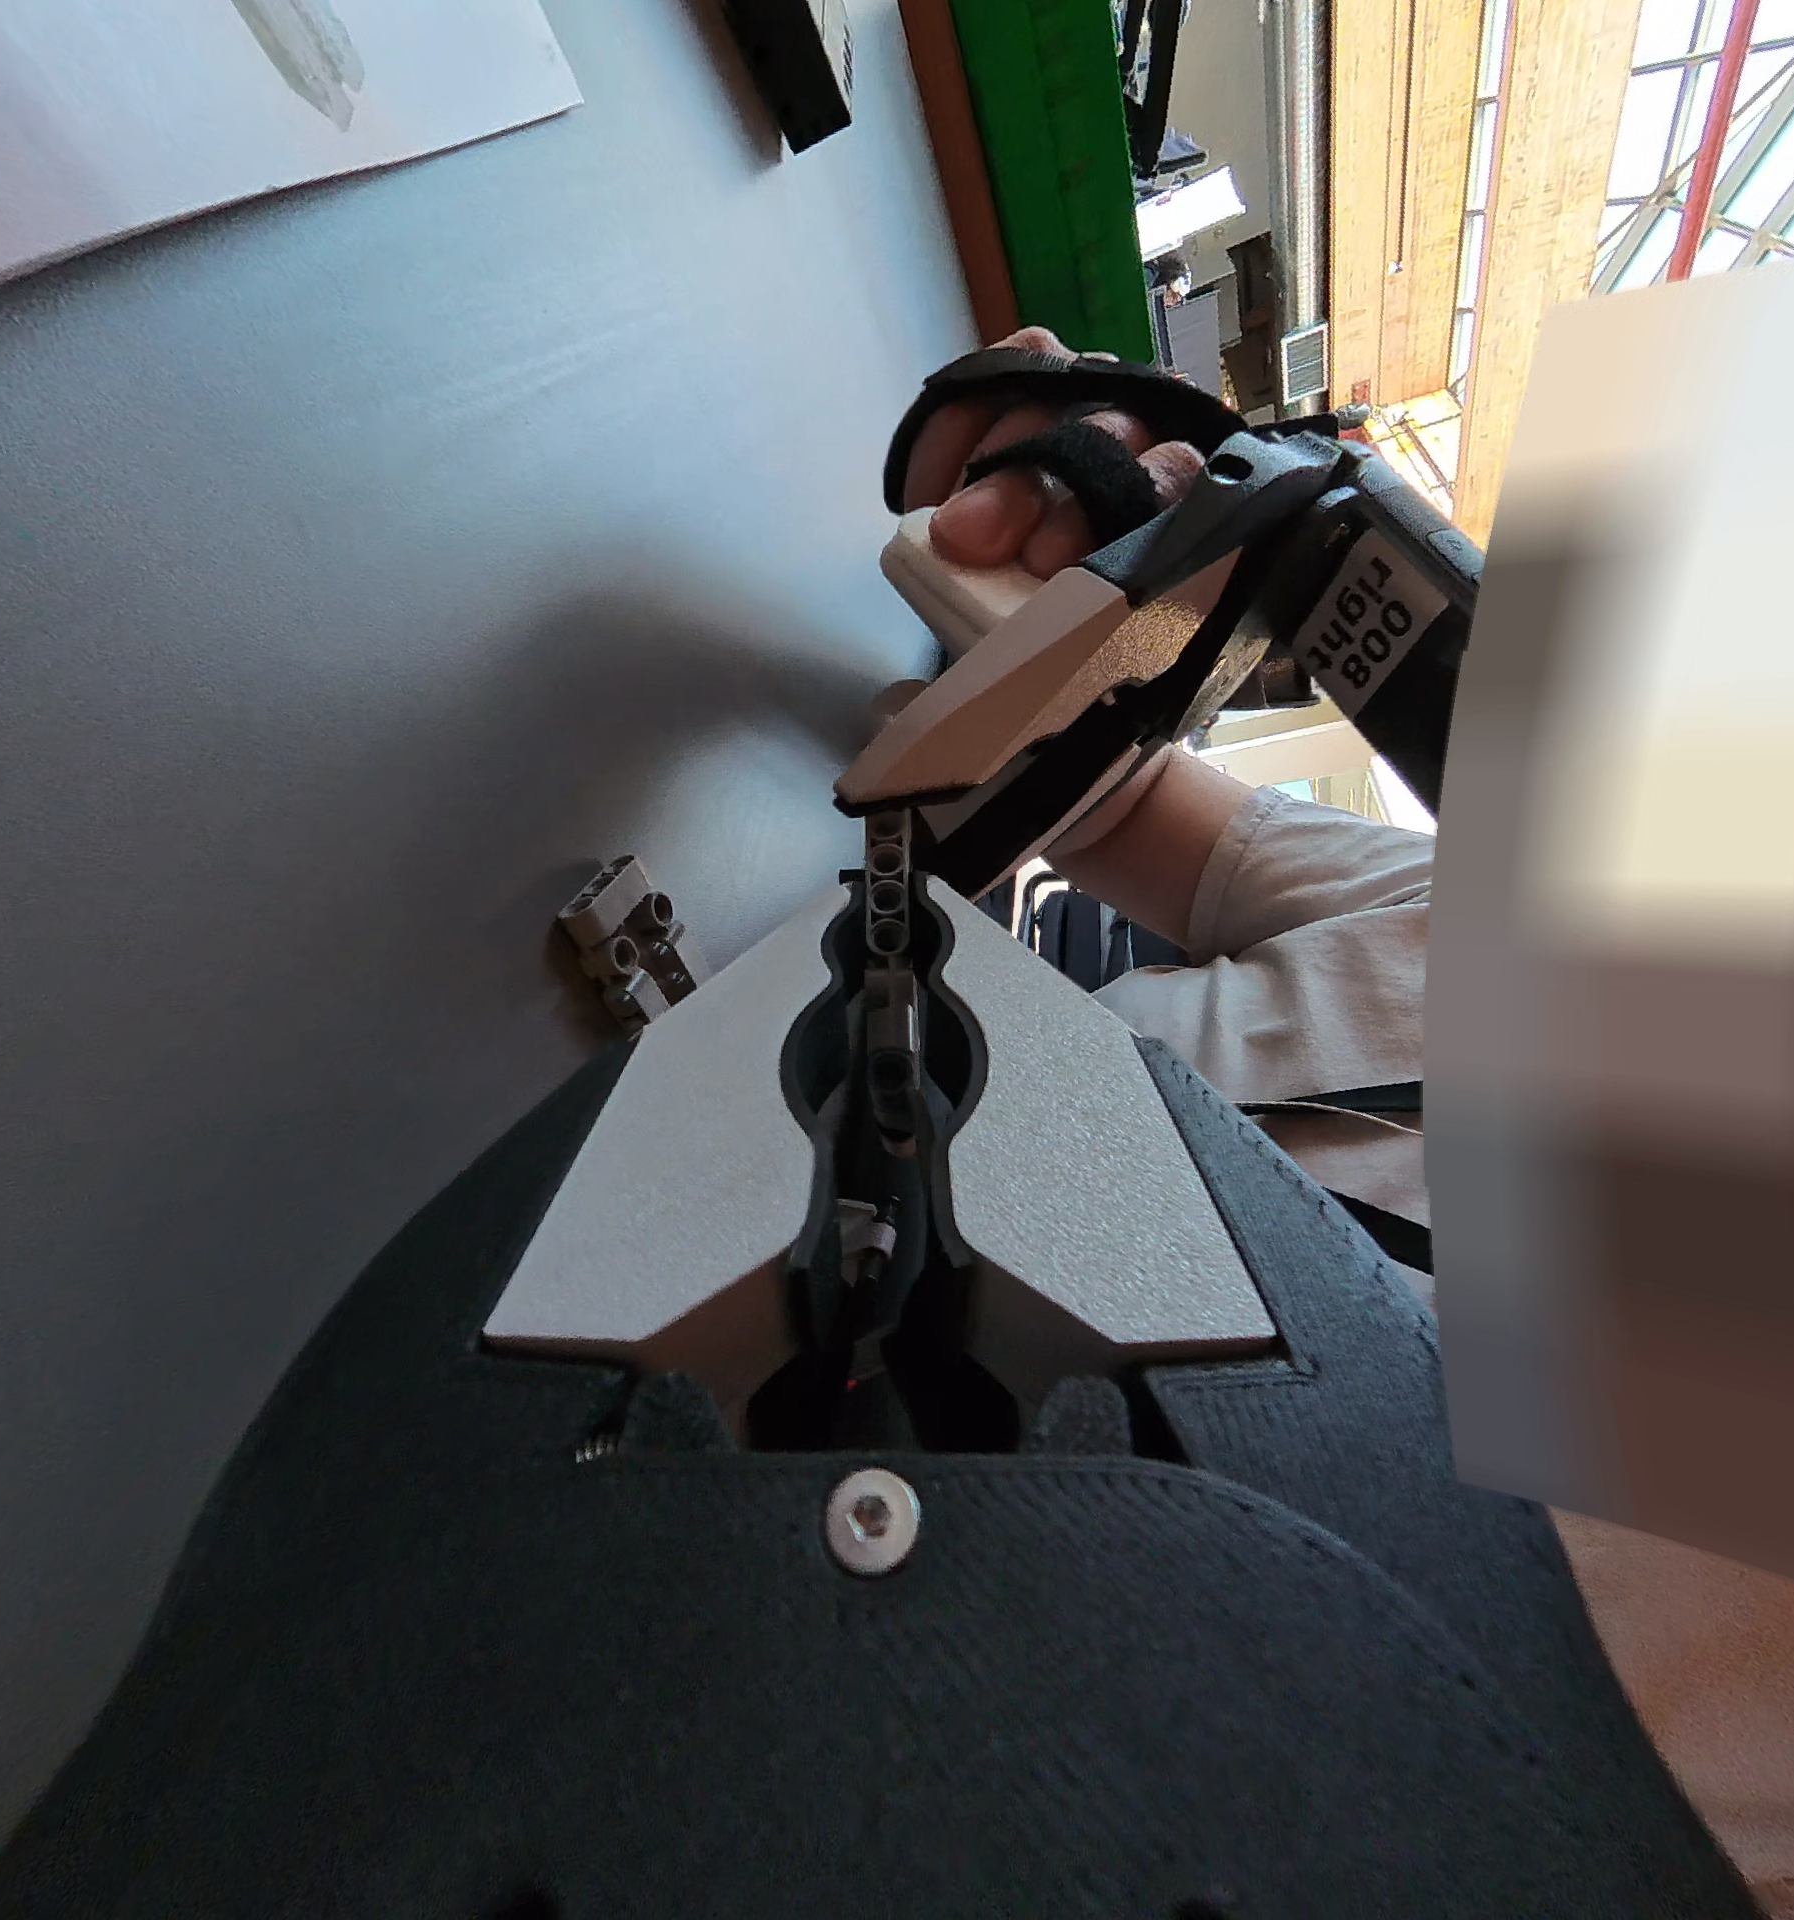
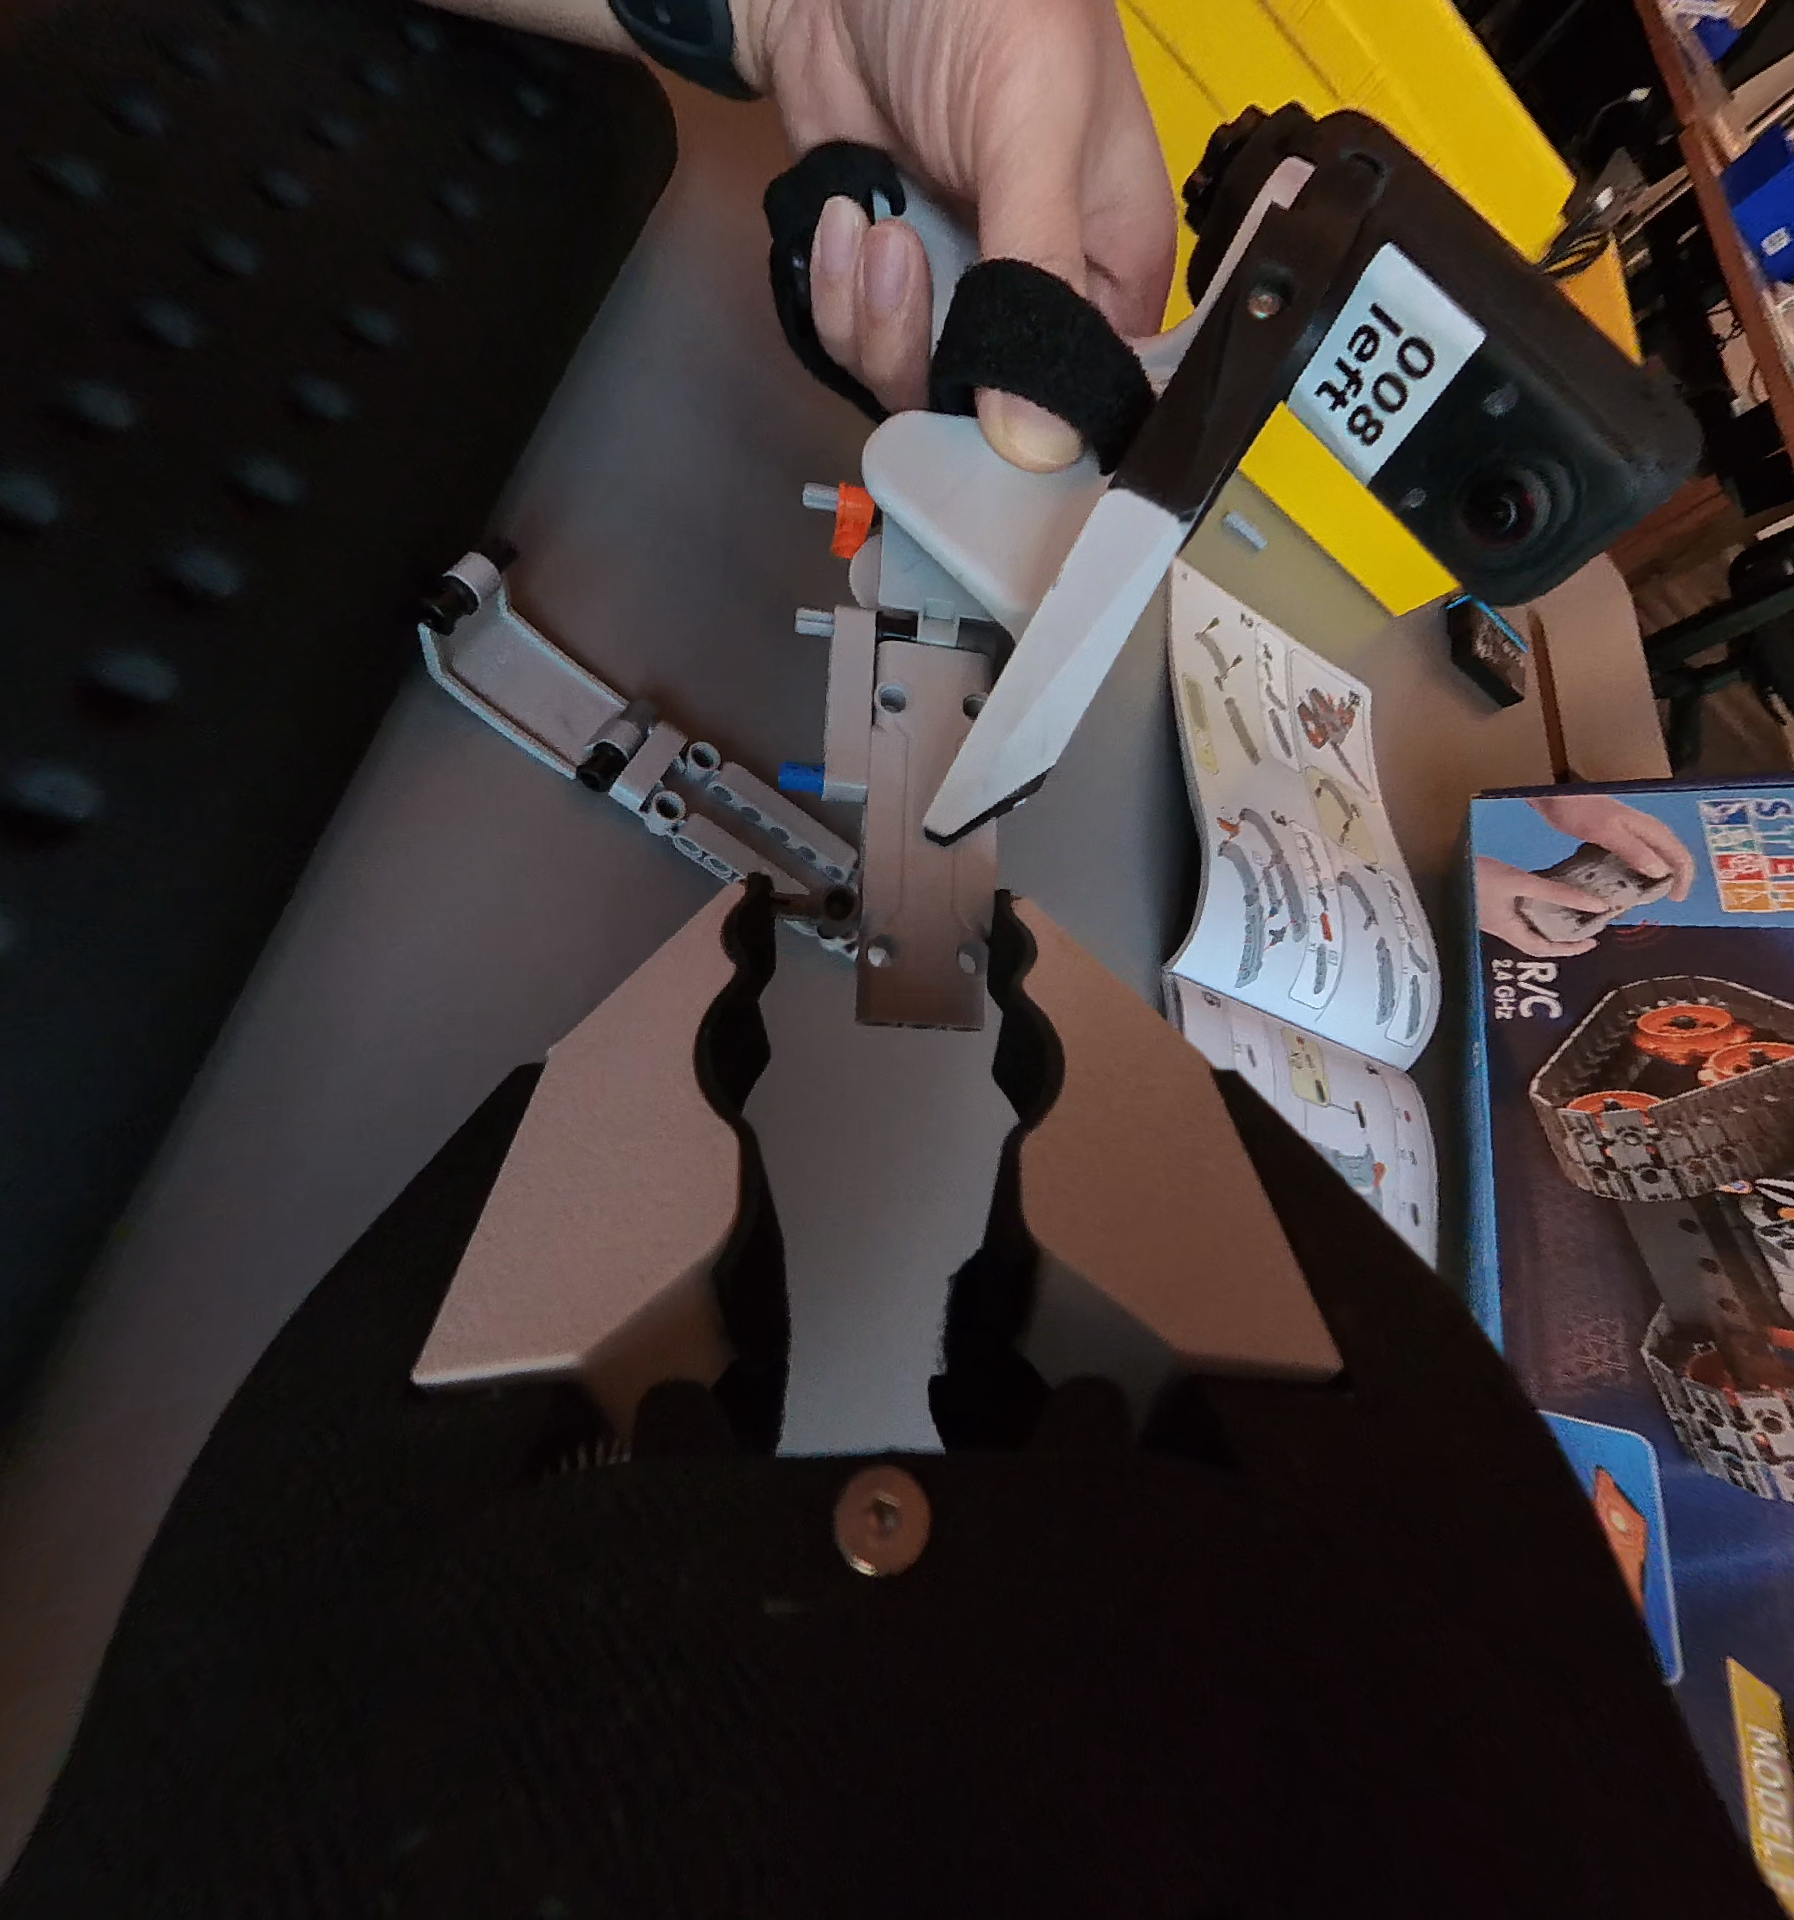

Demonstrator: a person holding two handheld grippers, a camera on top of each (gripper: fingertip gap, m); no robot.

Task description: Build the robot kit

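Observation:
My left gripper [image 1: 888, 894] is shut on a grey building-brick assembly [image 1: 888, 883], whose holed beam sticks out past the tips. In the right wrist view the left gripper [image 2: 976, 805] clamps the flat grey assembly [image 2: 914, 790] from above and holds it over the table. A curved grey arm [image 2: 529, 675] hangs off the assembly's left side. My right gripper [image 2: 882, 914] is open, with its jaws standing on either side of the assembly's near end. It also shows in the left wrist view [image 1: 888, 816], at the beam's far tip.
A loose grey brick piece [image 1: 623, 945] lies on the grey table [image 1: 353, 623]. An open instruction booklet [image 2: 1298, 883] and a blue toy box [image 2: 1651, 1143] lie to the right. A yellow bin [image 2: 1319, 312] stands behind them, and a black dimpled mat [image 2: 197, 416] lies to the left. Left and right tips are no more than a few centimetres apart. My right gripper's tips are some 4 cm from the loose grey brick piece [image 1: 623, 945].

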